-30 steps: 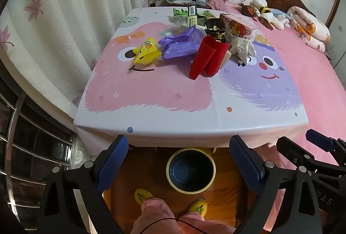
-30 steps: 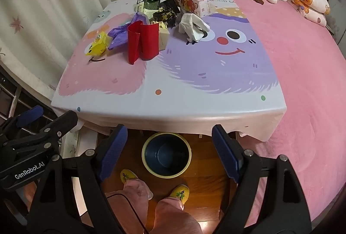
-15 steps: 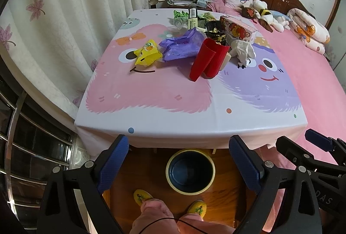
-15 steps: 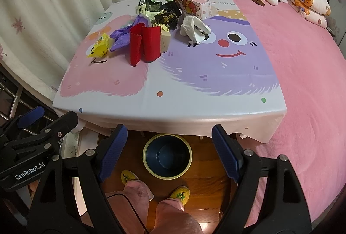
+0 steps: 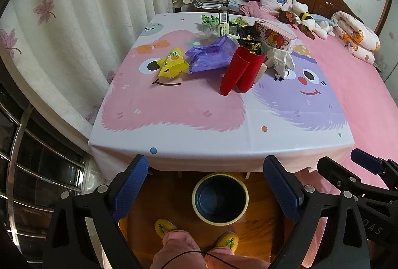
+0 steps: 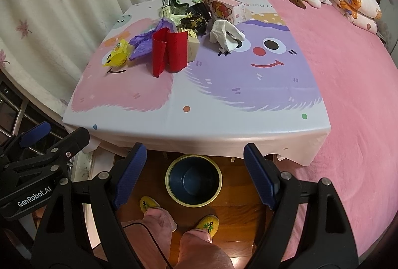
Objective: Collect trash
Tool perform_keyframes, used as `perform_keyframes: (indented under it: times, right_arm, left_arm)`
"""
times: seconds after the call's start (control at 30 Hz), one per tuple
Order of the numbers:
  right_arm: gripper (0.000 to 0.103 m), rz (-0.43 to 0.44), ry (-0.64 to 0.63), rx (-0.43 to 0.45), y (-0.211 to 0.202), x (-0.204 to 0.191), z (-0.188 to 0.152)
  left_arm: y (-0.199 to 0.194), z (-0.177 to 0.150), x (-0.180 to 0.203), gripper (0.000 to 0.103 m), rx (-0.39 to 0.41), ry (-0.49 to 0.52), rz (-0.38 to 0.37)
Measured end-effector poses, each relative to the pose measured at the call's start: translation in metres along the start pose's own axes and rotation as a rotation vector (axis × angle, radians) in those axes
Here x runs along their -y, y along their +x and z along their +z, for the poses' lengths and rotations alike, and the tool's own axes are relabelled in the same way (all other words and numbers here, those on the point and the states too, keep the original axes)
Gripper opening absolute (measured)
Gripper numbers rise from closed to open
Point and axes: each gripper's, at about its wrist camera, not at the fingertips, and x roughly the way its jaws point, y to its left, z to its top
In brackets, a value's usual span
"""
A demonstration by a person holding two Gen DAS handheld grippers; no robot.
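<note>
Opening step of the trash collection, judged from a bin not yet holding anything visible and both claws bare. Left gripper (image 5: 206,184) spread wide and empty, hovering short of the table's near edge; right gripper (image 6: 192,170) likewise spread wide and empty, just beside it. On the cartoon tablecloth (image 5: 174,114), left to right across the far half: yellow snack packet (image 5: 173,65), crumpled purple wrapper (image 5: 211,54), folded red sleeve (image 5: 240,72) standing upright, crumpled white tissue (image 5: 279,60), with green and black packets and a pink printed carton (image 5: 276,36) heaped behind. All of it well apart from both sets of fingers, across a bare stretch of cloth. Blue waste bin (image 5: 220,198) with pale rim on the wooden floor, directly below and between the left fingers, partly tucked under the table edge, near a pair of yellow slippers (image 5: 163,226). Next move likely a long forward reach over the cloth to the nearest piece, probably the red sleeve or yellow packet, then a pinch and a carry back to the bin below.
</note>
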Motion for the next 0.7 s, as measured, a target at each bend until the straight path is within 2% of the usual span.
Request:
perform_keyframes:
  times: [0.7]
  right_arm:
    - [0.079, 0.012, -0.001, 0.003, 0.0012, 0.0016, -0.0037]
  left_arm:
    - [-0.0013, -0.002, -0.0014, 0.095, 0.002, 0.003, -0.004]
